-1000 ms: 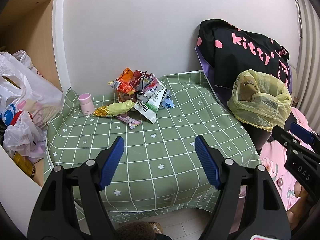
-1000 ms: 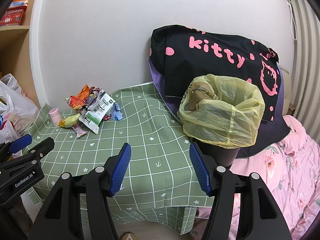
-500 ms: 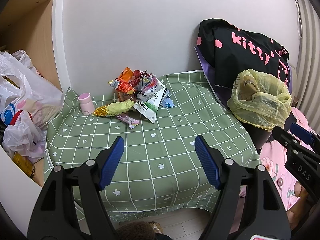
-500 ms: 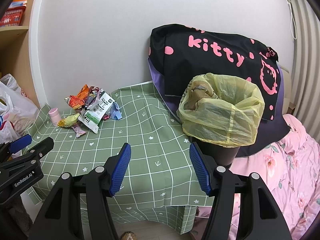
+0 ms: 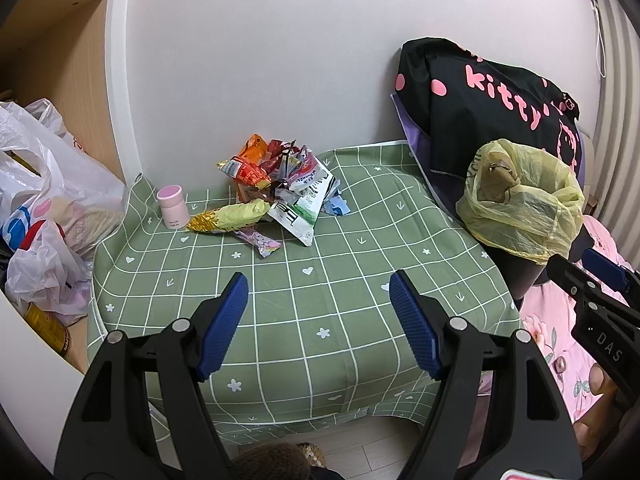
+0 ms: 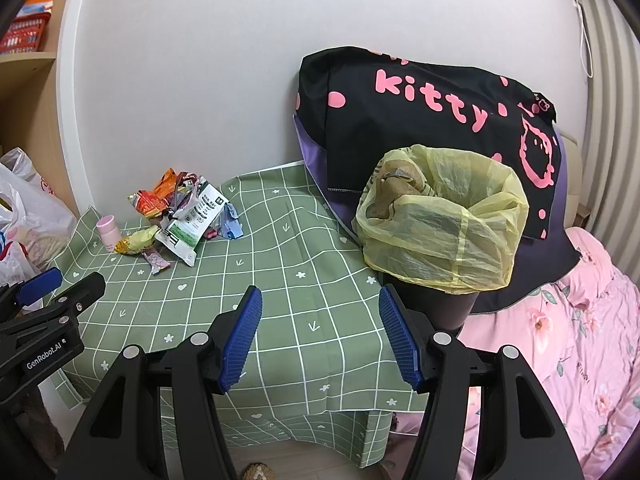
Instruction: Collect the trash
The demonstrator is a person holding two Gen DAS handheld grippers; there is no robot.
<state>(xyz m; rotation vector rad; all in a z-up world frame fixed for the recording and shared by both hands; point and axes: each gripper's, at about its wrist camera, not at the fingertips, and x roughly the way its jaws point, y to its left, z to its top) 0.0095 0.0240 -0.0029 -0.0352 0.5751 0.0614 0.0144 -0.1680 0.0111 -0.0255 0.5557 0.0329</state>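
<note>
Trash pile (image 5: 276,184) sits at the far left of the green checked tablecloth (image 5: 320,300), close to the wall: orange and red wrappers on top, white-green pouch (image 5: 304,208) leaning on the near side, yellow wrapper (image 5: 232,218) and small pink wrapper (image 5: 262,242) just in front. Pink cup (image 5: 173,207) stands upright just left of the pile. Left gripper (image 5: 318,320) hovers over the near table edge, level, pointing at the pile, fingers wide apart, holding nothing. Right gripper (image 6: 320,332) sits alongside it to the right, over the near right part of the table, fingers also spread and empty. Bin with yellow liner (image 6: 440,224) stands off the table's right edge, beside a black "kitty" bag (image 6: 420,104); something brownish is inside. Plastic bags (image 5: 44,216) are piled far left.
</note>
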